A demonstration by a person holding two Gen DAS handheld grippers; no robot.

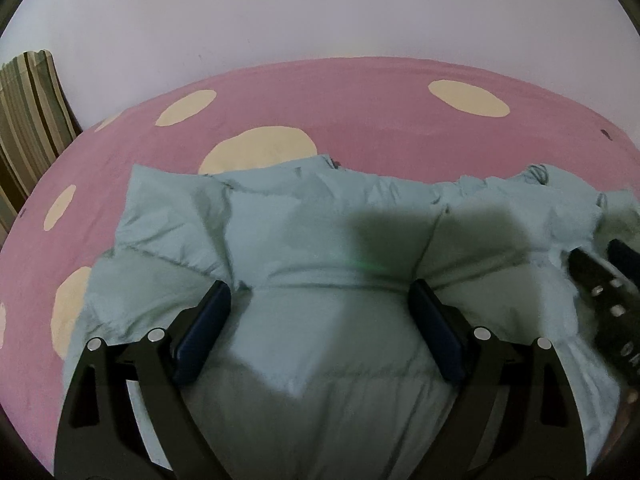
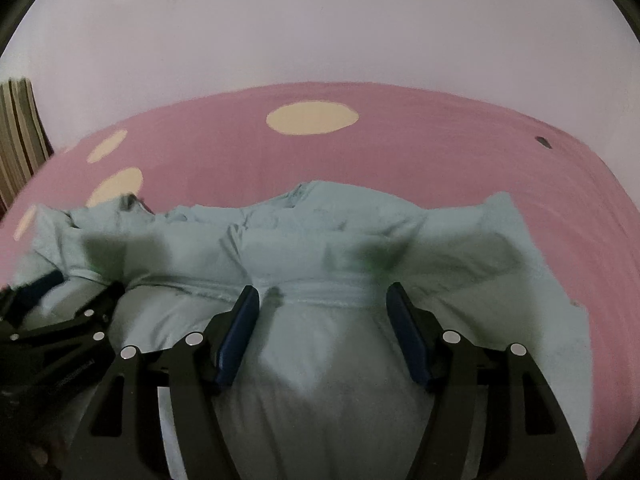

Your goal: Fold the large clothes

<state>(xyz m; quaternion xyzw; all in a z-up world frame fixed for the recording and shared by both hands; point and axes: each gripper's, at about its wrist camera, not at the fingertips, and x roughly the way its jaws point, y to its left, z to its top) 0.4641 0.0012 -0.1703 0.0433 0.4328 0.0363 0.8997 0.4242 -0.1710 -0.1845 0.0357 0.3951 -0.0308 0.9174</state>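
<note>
A pale green puffy jacket [image 1: 280, 220] lies spread across a pink bed sheet [image 1: 360, 120] with cream dots. My left gripper [image 1: 320, 288] hangs over its quilted middle, jaws wide open, and the fabric bulges up between the blue pads without being pinched. At the right edge of that view is part of my right gripper [image 1: 608, 280]. In the right wrist view the jacket [image 2: 320, 220] is bunched along a seam, and the right gripper [image 2: 323, 288] stands open over that seam with nothing clamped. The left gripper [image 2: 48, 300] shows at the lower left.
The pink sheet [image 2: 440, 152] stretches beyond the jacket to a plain white wall [image 1: 320, 8]. A striped cushion [image 1: 28, 120] leans at the far left. A small dark speck [image 2: 542, 142] sits on the sheet at the far right.
</note>
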